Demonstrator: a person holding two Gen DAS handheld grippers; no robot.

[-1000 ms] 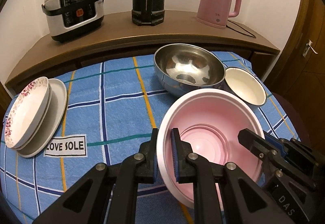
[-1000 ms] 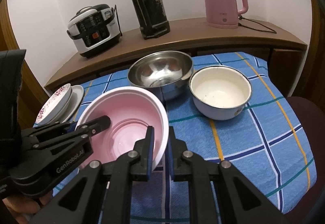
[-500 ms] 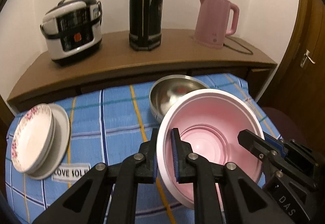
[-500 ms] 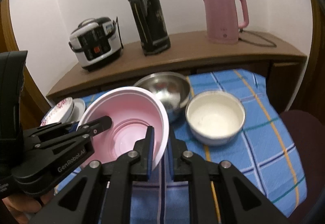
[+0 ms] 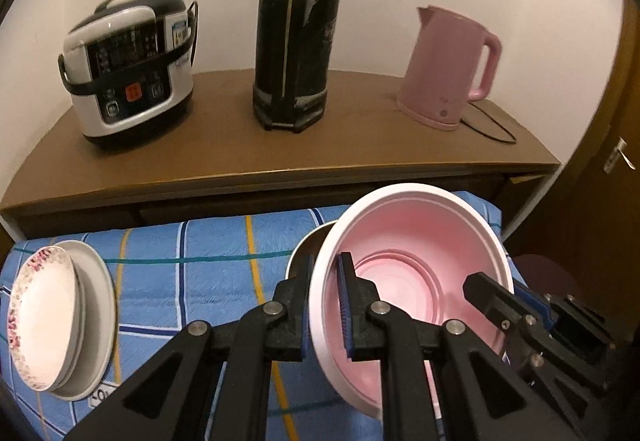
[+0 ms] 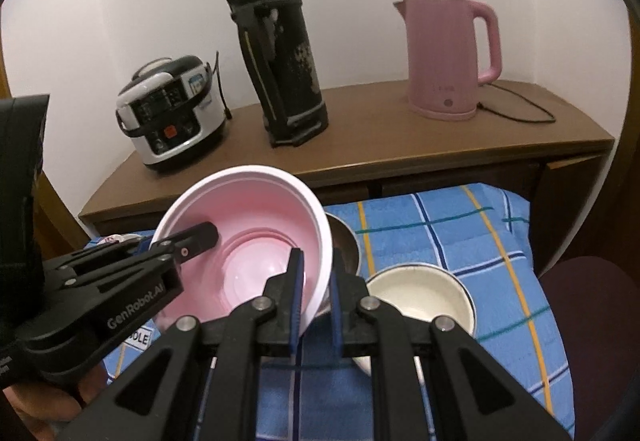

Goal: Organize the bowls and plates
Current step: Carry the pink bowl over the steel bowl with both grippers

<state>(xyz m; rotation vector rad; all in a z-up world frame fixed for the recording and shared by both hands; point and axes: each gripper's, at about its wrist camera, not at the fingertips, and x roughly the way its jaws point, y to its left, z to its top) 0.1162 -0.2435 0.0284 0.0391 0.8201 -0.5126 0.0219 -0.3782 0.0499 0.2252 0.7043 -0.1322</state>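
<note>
Left wrist view: the left tool (image 5: 325,305) clamps the near-left rim of the pink bowl (image 5: 412,273), one finger outside the wall and one inside. The bowl fills the lower right of the frame, tipped toward the camera and apparently clear of the blue checked cloth (image 5: 192,249). The right tool (image 5: 480,289) reaches in from the lower right and grips the opposite rim. The rim of a steel bowl (image 5: 300,253) peeks out behind the pink one; stacked plates (image 5: 60,321) sit at the lower left.

Right wrist view: the right tool (image 6: 316,297) is closed tight on the pink bowl's (image 6: 248,233) right rim at centre frame, and the left tool (image 6: 204,237) holds the far side from the lower left. The steel bowl (image 6: 346,245) lies just behind, and a white bowl (image 6: 420,293) sits to the lower right.

The step looks like nesting the pink bowl into another. Done well, both tools keep level with each other so the rim does not twist, centre the bowl over its target, lower it gently, and only then let go.
</note>
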